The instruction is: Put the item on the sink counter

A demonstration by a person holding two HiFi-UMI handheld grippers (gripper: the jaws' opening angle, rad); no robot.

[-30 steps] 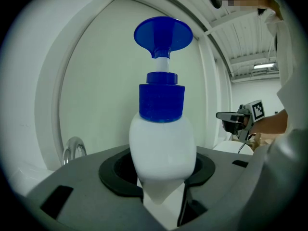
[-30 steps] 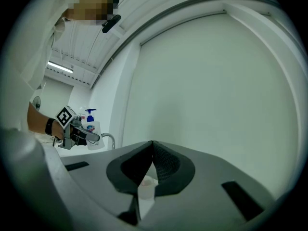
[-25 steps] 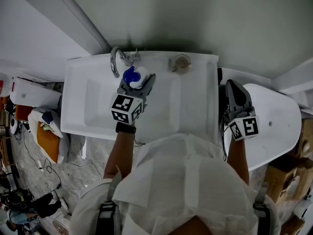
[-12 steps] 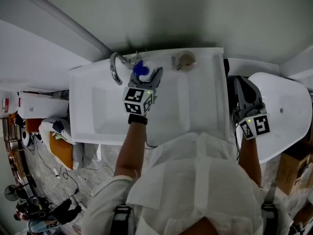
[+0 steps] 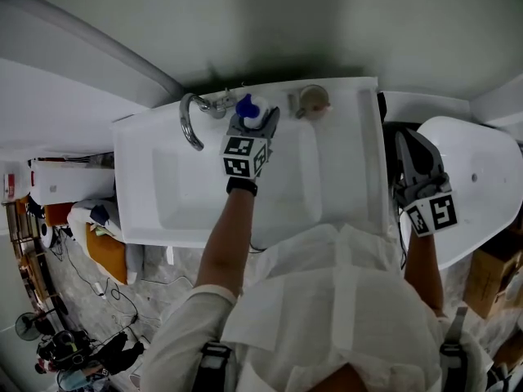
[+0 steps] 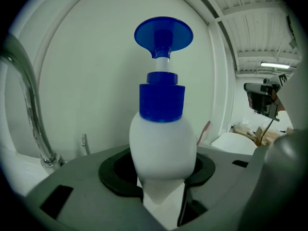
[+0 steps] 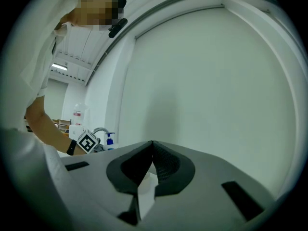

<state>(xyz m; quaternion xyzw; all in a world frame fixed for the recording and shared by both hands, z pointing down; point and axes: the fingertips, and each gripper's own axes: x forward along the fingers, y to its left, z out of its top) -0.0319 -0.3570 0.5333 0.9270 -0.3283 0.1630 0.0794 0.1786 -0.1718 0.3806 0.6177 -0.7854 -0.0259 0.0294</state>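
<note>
A white soap bottle (image 6: 162, 143) with a blue pump top stands upright between the jaws of my left gripper (image 6: 163, 179), which is shut on its body. In the head view the bottle (image 5: 246, 104) is over the back ledge of the white sink (image 5: 147, 219), just right of the chrome faucet (image 5: 189, 119). Whether its base touches the ledge is hidden by my left gripper (image 5: 255, 118). My right gripper (image 5: 406, 144) is off to the right of the sink, over a white toilet lid (image 5: 478, 178). In its own view the right gripper (image 7: 151, 150) is shut and empty.
A round cup-like thing (image 5: 311, 99) stands on the back ledge right of the bottle. The wall runs close behind the sink. The faucet (image 6: 29, 105) arches at the left of the left gripper view. Boxes and cables lie on the floor at the left (image 5: 90, 243).
My left gripper has carried the bottle from over the basin toward the wall and down, to the back ledge right of the faucet. The right gripper has stayed put.
</note>
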